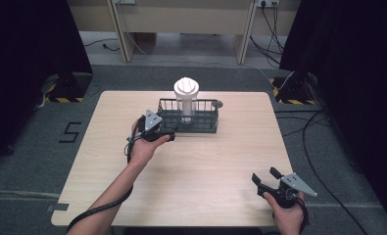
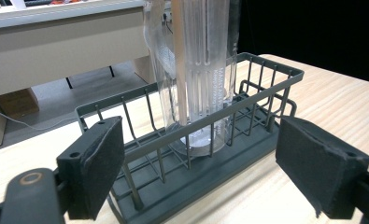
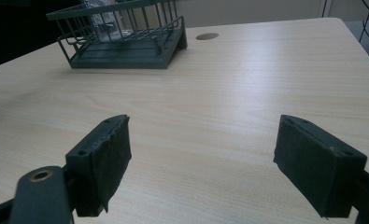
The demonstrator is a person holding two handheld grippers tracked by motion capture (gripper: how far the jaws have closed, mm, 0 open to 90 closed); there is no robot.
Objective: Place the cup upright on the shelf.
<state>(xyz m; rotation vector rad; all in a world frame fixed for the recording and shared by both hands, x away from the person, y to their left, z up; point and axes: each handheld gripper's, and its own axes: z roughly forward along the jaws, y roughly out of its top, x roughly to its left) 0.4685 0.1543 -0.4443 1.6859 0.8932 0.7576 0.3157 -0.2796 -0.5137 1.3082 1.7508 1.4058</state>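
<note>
On the wooden table (image 1: 191,166), a dark wire basket (image 1: 188,117) sits toward twelve o'clock, and a clear plastic container (image 1: 186,100) with a white lid stands upright inside it. The left gripper (image 1: 169,135) sits just beside the basket's nine o'clock end, its jaws spread wide and holding nothing. The right gripper (image 1: 264,177) rests well apart at five o'clock, jaws likewise spread over bare wood.
</note>
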